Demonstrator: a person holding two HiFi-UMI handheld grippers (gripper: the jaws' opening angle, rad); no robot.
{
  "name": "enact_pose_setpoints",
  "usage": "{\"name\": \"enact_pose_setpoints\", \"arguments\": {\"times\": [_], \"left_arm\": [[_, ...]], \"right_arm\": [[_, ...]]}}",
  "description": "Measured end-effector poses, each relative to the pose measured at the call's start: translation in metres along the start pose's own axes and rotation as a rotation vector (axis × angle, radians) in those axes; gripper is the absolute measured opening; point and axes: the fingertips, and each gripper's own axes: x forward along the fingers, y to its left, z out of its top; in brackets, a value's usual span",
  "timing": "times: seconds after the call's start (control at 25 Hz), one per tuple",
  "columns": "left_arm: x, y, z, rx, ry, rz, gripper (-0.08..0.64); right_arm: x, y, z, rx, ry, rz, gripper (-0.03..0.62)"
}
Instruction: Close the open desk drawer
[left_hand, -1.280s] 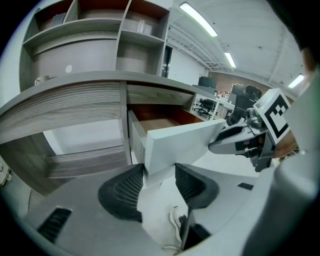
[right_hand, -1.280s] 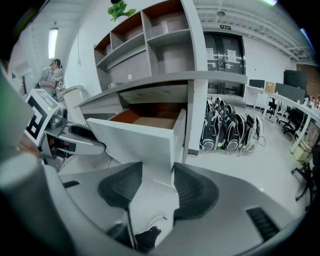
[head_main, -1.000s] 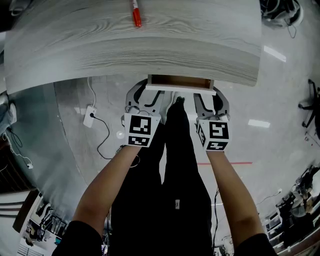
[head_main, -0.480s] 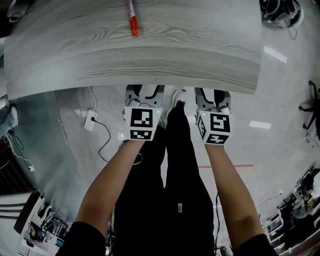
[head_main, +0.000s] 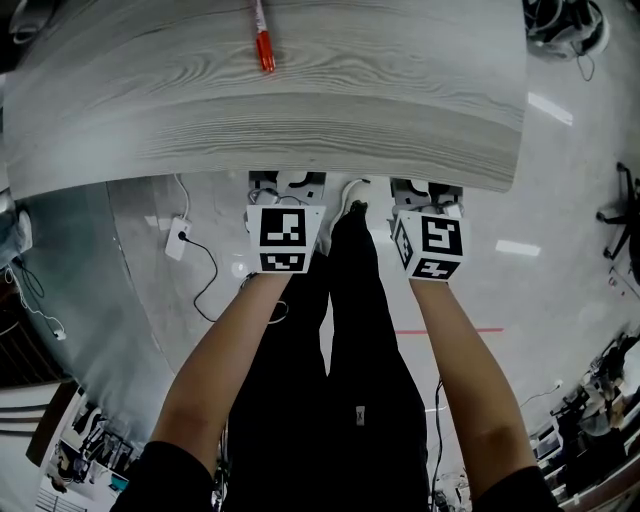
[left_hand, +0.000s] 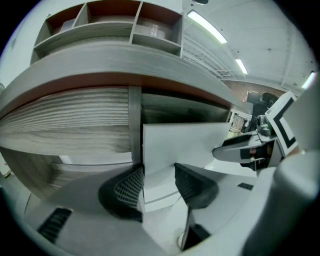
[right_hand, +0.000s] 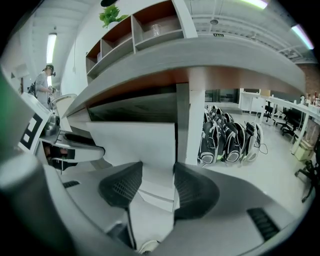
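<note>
You're in an open-plan office: a wood-grain desk (head_main: 300, 110) fills the head view's top, swivel chairs (right_hand: 288, 121) sit at the right gripper view's right edge, and strip lights (left_hand: 207, 27) run overhead.

A grey wood-grain desk (head_main: 420, 90) spans the top, with a red pen (head_main: 264, 46) lying on it. The left gripper (head_main: 286, 200) and right gripper (head_main: 428, 198) reach under its near edge, either side of dark trousers (head_main: 345, 330). A white power strip (head_main: 179, 238) lies on the floor.
</note>
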Motion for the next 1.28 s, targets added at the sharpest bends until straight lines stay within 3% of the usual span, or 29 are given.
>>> {"name": "enact_pose_setpoints", "arguments": {"times": [0.76, 1.28], "left_arm": [[-0.015, -0.006, -0.002, -0.018, -0.061, -0.047, 0.210], [-0.116, -0.048, 0.003, -0.030, -0.094, -0.132, 0.210]], "right_arm": [[-0.021, 0.007, -0.002, 0.009, -0.038, 0.007, 0.209], [-0.114, 0.055, 0.005, -0.014, -0.069, 0.022, 0.210]]}}
